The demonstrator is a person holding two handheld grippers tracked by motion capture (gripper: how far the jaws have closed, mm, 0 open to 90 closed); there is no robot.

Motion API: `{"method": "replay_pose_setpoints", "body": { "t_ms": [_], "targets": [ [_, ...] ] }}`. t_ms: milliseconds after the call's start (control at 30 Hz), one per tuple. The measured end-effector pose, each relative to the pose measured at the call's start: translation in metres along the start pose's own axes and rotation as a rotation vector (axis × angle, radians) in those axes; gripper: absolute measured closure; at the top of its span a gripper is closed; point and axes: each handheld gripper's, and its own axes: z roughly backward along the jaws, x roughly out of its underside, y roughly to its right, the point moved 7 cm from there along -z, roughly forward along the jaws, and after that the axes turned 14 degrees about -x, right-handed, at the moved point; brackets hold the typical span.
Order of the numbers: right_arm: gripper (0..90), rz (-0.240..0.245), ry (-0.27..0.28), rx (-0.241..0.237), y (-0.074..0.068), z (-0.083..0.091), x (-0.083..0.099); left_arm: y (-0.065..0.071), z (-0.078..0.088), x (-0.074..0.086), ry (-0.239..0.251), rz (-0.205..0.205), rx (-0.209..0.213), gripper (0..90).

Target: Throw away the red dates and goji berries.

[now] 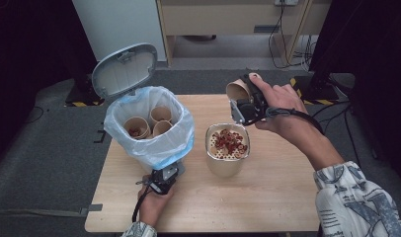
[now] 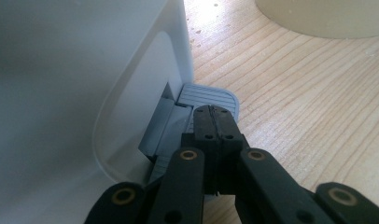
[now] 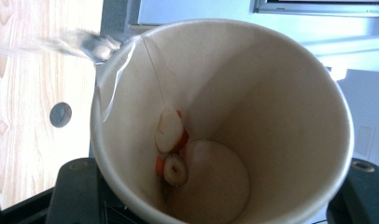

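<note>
A white pedal bin [image 1: 148, 148] lined with a blue bag stands on the table's left, its grey lid [image 1: 124, 70] raised. Several paper cups [image 1: 159, 117] lie inside it. My left gripper [image 1: 162, 178] is shut, and its tips [image 2: 214, 113] rest on the grey pedal [image 2: 211, 95] at the foot of the bin [image 2: 85, 70]. My right gripper [image 1: 245, 106] is shut on a paper cup [image 1: 236, 90], held tilted above and behind a beige container [image 1: 227, 165] whose strainer top carries red and white food scraps [image 1: 229, 140]. A few scraps [image 3: 171, 140] cling inside the held cup [image 3: 271, 107].
The wooden table [image 1: 267, 197] has bare room at the front and right. The beige container [image 2: 327, 18] stands close to the right of the pedal. Grey carpet surrounds the table, with a cabinet and cables [image 1: 287, 39] behind it.
</note>
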Motion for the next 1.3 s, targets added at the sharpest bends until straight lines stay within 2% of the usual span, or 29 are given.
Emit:
{"method": "replay_pose_setpoints", "body": {
  "t_ms": [67, 1300],
  "targets": [
    [32.4, 0.03, -0.026, 0.01, -0.0005, -0.001, 0.0012, -0.0001, 0.0, 0.0, 0.0, -0.001, 0.001, 89.3],
    [32.4, 0.045, -0.035, 0.026, 0.0021, 0.0022, 0.0019, 0.0005, 0.0003, -0.0001, -0.001, -0.005, -0.001, 89.3]
  ]
}}
